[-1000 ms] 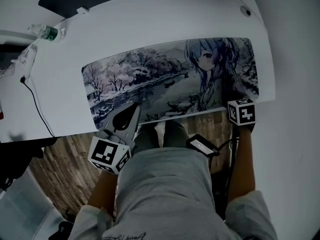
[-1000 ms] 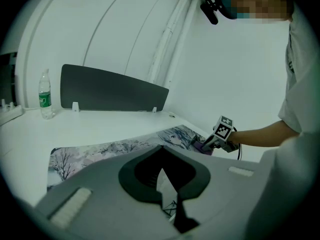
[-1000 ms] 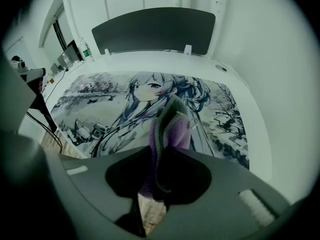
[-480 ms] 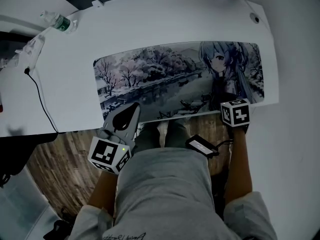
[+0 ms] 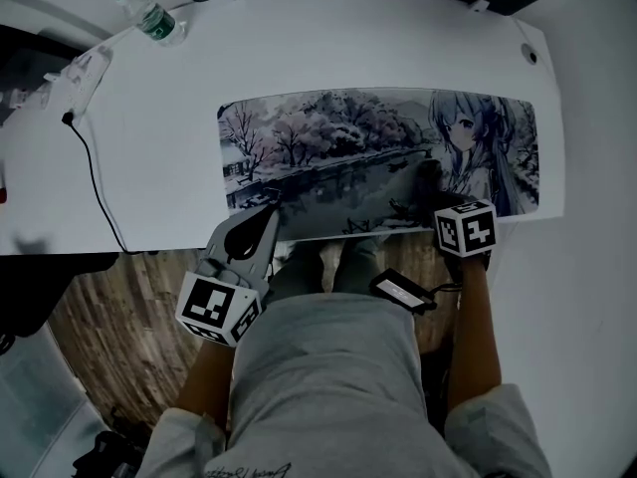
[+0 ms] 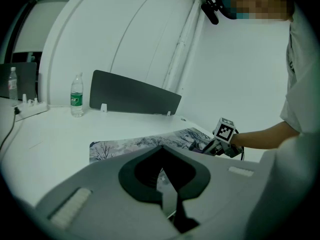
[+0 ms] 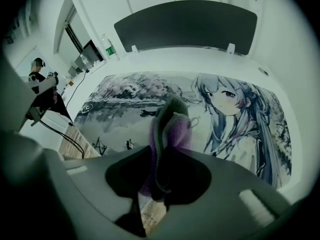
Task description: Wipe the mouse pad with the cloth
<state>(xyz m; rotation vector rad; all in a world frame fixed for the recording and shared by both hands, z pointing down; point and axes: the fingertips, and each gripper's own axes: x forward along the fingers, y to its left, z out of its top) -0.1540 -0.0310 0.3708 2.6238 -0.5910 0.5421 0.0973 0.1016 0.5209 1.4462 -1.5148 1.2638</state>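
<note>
We hold a folded, fuzzy purple cloth [image 7: 170, 126] pinched in the right tool [image 7: 161, 171]. Its bunched end is down on the long rectangular mouse pad [image 5: 338, 147], beside the printed girl and near the pad's front edge. The pad lies flat on the smooth white table [image 5: 149, 157]. Our left tool [image 5: 265, 219], jaws closed together on nothing, hangs at the pad's near left corner.

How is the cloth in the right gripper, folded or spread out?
Folded. The purple cloth is bunched into a wad, pinched between the jaws of the right gripper, over the mouse pad.
</note>
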